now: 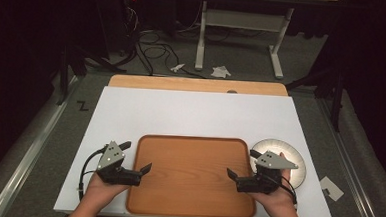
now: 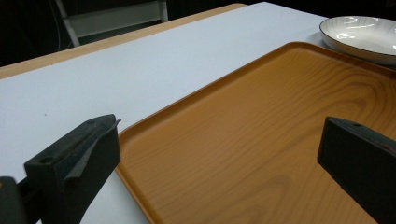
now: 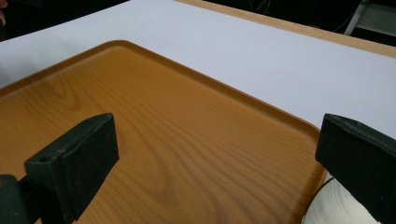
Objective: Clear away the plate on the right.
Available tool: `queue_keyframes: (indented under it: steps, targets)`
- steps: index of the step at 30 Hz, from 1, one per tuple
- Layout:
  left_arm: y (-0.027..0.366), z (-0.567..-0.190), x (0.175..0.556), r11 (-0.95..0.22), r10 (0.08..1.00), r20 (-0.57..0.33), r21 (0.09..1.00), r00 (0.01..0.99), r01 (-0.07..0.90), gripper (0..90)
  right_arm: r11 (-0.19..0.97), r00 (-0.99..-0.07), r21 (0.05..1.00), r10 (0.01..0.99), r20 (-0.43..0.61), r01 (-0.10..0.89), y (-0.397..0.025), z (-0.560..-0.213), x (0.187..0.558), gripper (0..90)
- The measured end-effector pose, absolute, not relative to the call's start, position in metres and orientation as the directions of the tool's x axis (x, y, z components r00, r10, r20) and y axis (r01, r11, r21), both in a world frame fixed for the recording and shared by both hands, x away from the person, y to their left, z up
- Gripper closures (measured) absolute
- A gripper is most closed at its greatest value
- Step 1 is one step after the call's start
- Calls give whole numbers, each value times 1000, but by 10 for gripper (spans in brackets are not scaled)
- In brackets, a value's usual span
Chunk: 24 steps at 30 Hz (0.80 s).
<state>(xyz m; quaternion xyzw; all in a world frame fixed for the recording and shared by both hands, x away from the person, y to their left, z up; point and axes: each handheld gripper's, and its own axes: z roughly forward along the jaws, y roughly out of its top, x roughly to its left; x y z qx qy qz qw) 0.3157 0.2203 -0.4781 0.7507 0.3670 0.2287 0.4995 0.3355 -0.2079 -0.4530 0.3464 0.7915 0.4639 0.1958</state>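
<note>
Empty wooden tray (image 1: 192, 176) centred near on the white worktop (image 1: 190, 113), flanked by left gripper (image 1: 136, 169) and right gripper (image 1: 240, 177), both jaws wide, holding nothing, aimed inward over its side rims. Plate (image 1: 293, 153) just right, nearest the right gripper.

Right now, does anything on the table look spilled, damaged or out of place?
Nothing stands out on the table: the tray lies flat and empty, square to the edge, and the plate beside it looks whole. Only some crumpled paper scraps lie on the floor beyond.
</note>
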Motion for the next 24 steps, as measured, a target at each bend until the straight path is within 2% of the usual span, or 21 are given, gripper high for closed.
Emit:
queue_keyframes:
  steps: [8, 24]
  targets:
    - [217, -480, 318, -241, 766, -30, 913, 642, 330, 3, 351, -687, 861, 726, -2, 368, -207, -457, 336, 0]
    - [215, -481, 318, -240, 761, -33, 914, 648, 329, 3, 322, -671, 857, 740, 38, 403, -213, -458, 338, 0]
